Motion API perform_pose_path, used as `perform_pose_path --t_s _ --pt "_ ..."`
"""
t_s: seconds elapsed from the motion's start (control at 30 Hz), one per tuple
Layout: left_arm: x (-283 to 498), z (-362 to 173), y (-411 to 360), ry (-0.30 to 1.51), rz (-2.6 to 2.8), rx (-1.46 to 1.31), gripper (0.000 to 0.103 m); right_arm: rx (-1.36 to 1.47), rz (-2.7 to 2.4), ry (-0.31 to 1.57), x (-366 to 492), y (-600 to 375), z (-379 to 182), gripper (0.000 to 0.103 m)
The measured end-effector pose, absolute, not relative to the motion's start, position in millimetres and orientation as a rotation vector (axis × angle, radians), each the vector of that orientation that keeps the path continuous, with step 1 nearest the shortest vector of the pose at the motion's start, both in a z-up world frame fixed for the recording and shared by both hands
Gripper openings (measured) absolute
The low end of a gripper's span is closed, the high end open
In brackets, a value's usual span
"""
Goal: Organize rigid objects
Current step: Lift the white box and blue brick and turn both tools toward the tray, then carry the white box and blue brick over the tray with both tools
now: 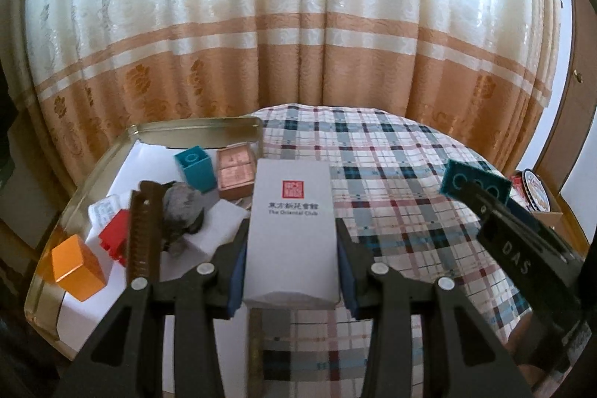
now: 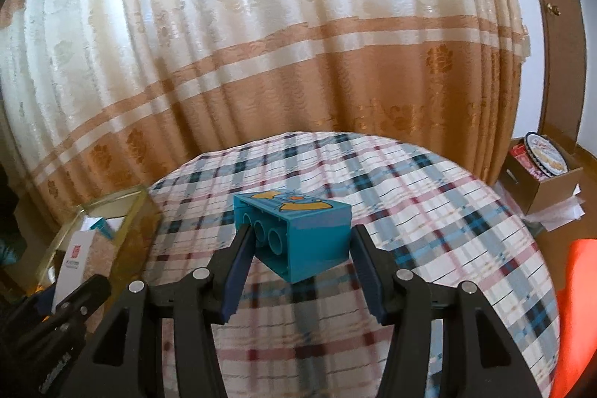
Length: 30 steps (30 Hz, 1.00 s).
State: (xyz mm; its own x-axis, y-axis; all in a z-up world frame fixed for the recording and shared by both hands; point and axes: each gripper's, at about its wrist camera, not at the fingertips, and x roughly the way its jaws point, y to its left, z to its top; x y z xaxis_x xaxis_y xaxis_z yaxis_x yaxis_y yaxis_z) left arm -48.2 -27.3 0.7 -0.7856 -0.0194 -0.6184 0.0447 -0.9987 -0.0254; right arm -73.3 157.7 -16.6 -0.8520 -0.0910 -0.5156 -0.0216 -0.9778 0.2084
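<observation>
holding a white box [image 1: 293, 230] with a red seal and printed lettering, the left gripper [image 1: 293, 271] has its blue pads [image 1: 236, 280] pressed on both long sides, so it is clamped on it. the box is off the surface, over the right edge of the metal tin [image 1: 156, 131], partly above the plaid cloth [image 1: 391, 211]. right gripper [image 2: 298, 260] is clamped on a teal block [image 2: 306, 234], open underside with 3 round tubes facing the camera, orange and yellow print on top. that block hangs above the middle of the plaid cloth, not touching it. in the left wrist view the same teal block [image 1: 472, 185] shows near the cloth's right edge with the right gripper's black body behind it.

inside the tin, on white paper: small teal block [image 1: 196, 168] near the far edge, copper-coloured box [image 1: 235, 170] touching its right side, grey rough lump [image 1: 184, 207] in the middle, brown comb-like strip [image 1: 140, 234] just left of the lump, red block [image 1: 115, 237] left of the strip, orange cube [image 1: 76, 265] at the near left corner, and a small white printed packet [image 1: 102, 209] behind the red block. whether the strip rests on the lump i cannot tell.

tin sits at the left edge of the cloth. cream and orange curtain [image 1: 298, 25] hangs behind. a cardboard box [image 2: 541, 181] with a round tin lid stands on the floor past the cloth's right edge. something bright orange [image 2: 576, 304] at the right edge of the right wrist view, too blurred to tell.
</observation>
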Motion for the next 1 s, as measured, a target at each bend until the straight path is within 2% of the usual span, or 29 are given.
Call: perform_pose_path --t_s 0.67,1.0 --pt "-38 10 -83 0.094 -2.834 0.96 0.041 0.783 -2.808 -0.294 -53 96 3 0.056" --pt "-31 10 -114 0.111 -2.77 0.943 0.041 0.73 -2.749 -0.188 -39 60 10 0.056"
